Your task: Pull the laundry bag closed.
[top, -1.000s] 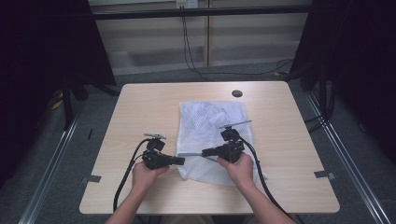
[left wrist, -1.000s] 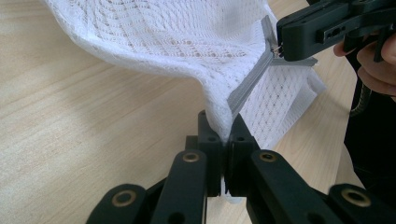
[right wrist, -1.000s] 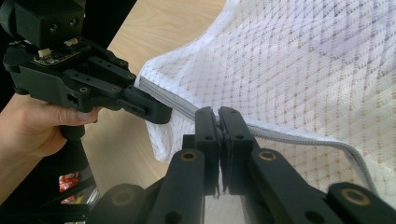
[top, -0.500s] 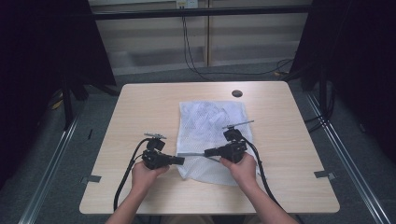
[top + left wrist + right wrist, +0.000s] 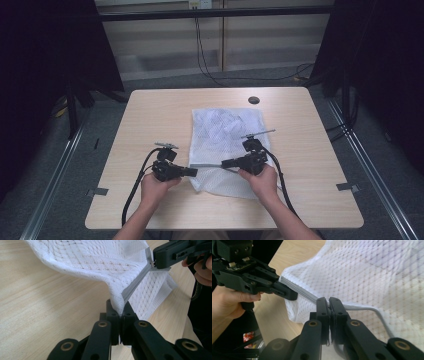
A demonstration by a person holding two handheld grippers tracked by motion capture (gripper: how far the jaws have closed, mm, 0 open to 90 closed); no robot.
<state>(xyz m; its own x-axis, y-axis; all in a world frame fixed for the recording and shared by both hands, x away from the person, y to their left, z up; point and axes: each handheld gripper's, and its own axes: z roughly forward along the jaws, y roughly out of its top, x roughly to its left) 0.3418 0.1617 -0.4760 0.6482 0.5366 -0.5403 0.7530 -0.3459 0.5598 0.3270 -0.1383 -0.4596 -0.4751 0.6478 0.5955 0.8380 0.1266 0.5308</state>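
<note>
We see the left gripper (image 5: 119, 311) with its jaws pressed together on the corner of a white mesh laundry bag (image 5: 100, 262), right where the grey zipper (image 5: 136, 281) ends; the fabric rises out of the pinch and fans away over the wooden table (image 5: 37, 307). Farther off in that view the right gripper (image 5: 156, 261) bites the zipper tape at its metal pull, a hand (image 5: 202, 267) behind it.

From its own camera, the right gripper (image 5: 328, 302) is likewise clamped tight on the zipper strip (image 5: 307, 296); the left gripper (image 5: 289, 293) grips the bag's edge just beside it, and the mesh (image 5: 372, 277) spreads beyond.

From above, both grippers — left (image 5: 192, 171), right (image 5: 225, 163) — face each other at the bag's near left edge, the zipper (image 5: 207, 165) stretched between them; the bag (image 5: 225, 130) lies flat on the middle of the table (image 5: 150, 115), its near part lifted slightly.
</note>
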